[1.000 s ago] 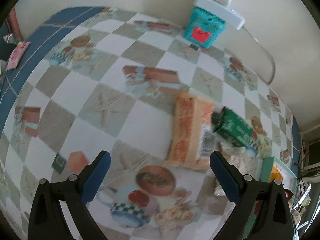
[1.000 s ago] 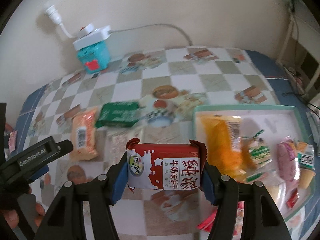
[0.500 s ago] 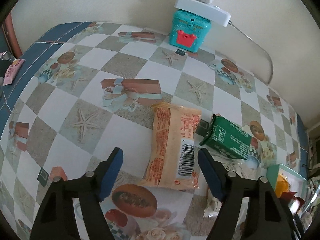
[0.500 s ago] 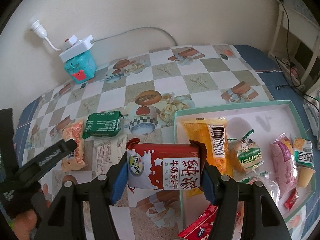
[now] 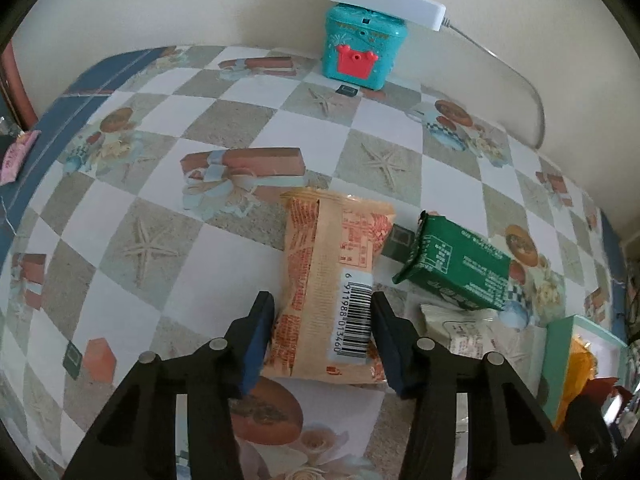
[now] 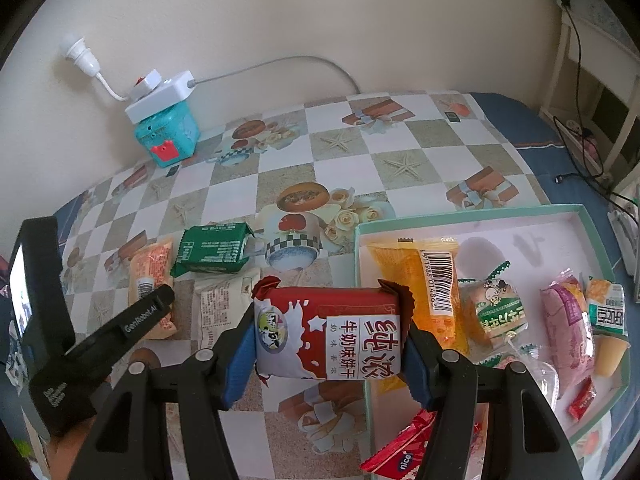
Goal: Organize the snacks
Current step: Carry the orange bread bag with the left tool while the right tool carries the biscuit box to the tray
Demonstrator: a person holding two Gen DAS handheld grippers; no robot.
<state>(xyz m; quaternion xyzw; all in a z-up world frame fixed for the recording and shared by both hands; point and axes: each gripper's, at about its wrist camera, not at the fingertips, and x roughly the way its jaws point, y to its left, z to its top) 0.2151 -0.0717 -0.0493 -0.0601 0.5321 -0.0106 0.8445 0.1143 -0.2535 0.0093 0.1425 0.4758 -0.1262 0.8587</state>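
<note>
The near end of the orange snack packet (image 5: 328,288) is partly covered by the left gripper's fingers (image 5: 256,340). Beside that packet, the white packet (image 5: 460,328) is half hidden behind the right-hand finger (its print too small to read). Farther right, the tray (image 5: 560,344) is cut off by the frame's edge.

both wrist views look steeply down along their fingers at the counter (image 5: 132,184), close above it. both share the teal box (image 5: 362,54) by the wall and the orange packet (image 5: 326,292).
</note>
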